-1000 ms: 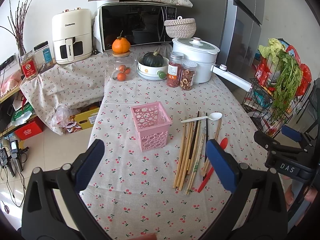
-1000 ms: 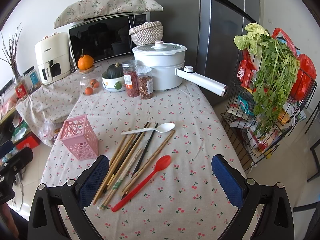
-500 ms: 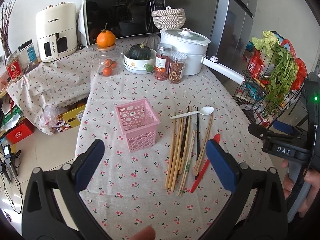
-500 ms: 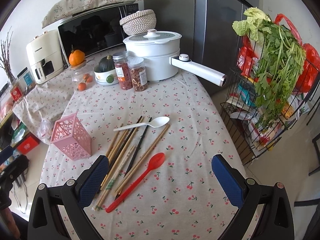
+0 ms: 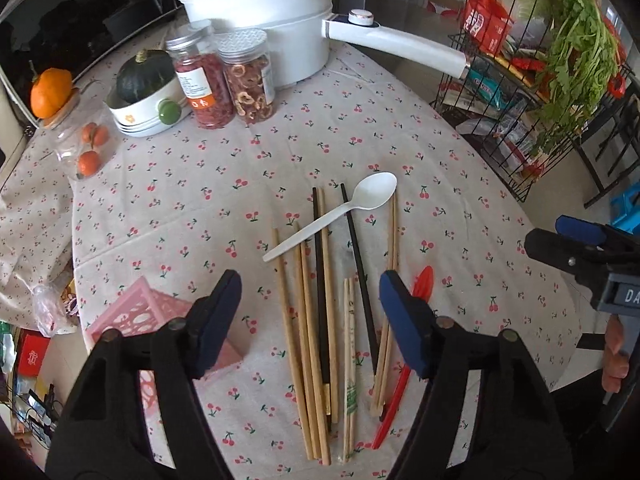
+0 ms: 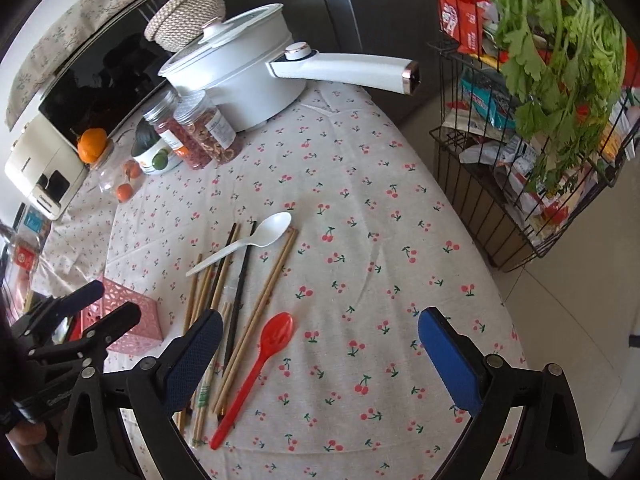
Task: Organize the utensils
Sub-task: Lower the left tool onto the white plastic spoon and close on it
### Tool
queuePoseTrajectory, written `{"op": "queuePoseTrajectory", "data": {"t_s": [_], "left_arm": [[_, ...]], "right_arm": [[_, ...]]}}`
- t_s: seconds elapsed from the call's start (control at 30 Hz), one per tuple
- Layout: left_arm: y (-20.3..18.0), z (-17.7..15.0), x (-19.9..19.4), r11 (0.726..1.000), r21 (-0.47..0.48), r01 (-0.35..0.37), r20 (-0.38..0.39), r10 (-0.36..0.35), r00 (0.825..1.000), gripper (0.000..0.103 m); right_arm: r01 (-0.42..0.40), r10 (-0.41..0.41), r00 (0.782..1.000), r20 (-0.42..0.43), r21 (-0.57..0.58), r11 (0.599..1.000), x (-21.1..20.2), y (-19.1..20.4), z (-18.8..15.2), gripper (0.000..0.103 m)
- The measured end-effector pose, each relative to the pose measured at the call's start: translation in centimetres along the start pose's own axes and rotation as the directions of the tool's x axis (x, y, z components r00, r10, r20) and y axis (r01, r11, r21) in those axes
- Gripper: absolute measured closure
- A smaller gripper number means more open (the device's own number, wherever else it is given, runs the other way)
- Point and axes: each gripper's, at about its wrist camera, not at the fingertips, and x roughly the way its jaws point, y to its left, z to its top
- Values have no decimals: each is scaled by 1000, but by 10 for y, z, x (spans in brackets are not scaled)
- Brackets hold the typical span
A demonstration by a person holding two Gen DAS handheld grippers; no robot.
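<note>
Left claw (image 5: 310, 320) held wide open, empty, above chopsticks (image 5: 308, 320) on cherry-print surface (image 5: 460, 184). Right claw (image 6: 320, 354) likewise spread, nothing gripped, near red spoon (image 6: 260, 364). Pink perforated basket (image 5: 160, 320) just left. Risk judged: thin round sticks rolled or scattered if pinched unevenly; smooth white spoon (image 5: 336, 212) dragged along.

Open cloth across the right half of the table (image 6: 400, 240), from the red spoon (image 6: 260, 364) out to the right edge. Blocked at the far edge by a white pot (image 6: 236, 76), its long handle (image 6: 344, 70) jutting rightward over the cloth, two jars (image 6: 200, 132) in front. Crowded mid-table by chopsticks (image 5: 316, 320) under a white spoon (image 5: 336, 212). Hemmed at the left edge by a pink basket (image 6: 128, 320). Wire rack (image 6: 520, 184) just off the right edge.
</note>
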Motion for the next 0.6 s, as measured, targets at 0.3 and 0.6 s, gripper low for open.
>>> {"op": "queuePoseTrajectory", "data": {"t_s": [0.3, 0.6], "left_arm": [[-26, 46, 75, 994, 108, 28, -104, -17, 994, 54], [-54, 76, 112, 961, 267, 75, -184, -26, 983, 54]], "right_arm": [[23, -19, 998, -66, 55, 998, 16, -34, 5, 8], [10, -3, 997, -76, 81, 997, 17, -42, 12, 8]]}}
